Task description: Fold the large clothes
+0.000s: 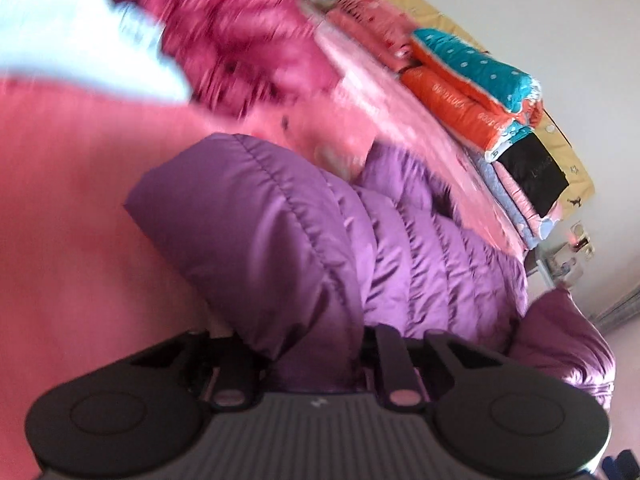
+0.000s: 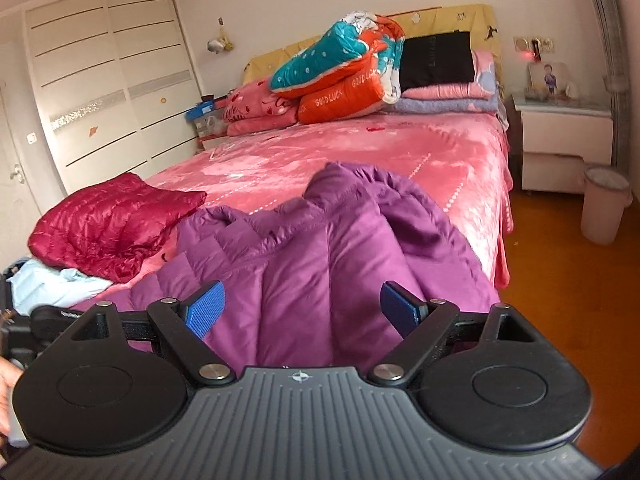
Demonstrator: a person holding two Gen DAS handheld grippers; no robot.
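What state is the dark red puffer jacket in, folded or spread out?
Folded. In the right wrist view the dark red puffer jacket sits as a compact bundle on the pink bed cover.

The right wrist view looks level along a bed covered in a pink plush blanket [image 2: 360,152], toward the yellow headboard [image 2: 440,16] and white sliding wardrobe [image 2: 112,80] far behind, with a quilted purple puffer jacket [image 2: 320,264] close below the lens. The left wrist view is rolled sideways, blurred, and pressed very near the same purple jacket [image 1: 288,232]. Both views share the jacket, a folded crimson quilted jacket [image 2: 112,224] [image 1: 240,32], and the stacked teal and orange bedding [image 2: 340,68] [image 1: 472,80].
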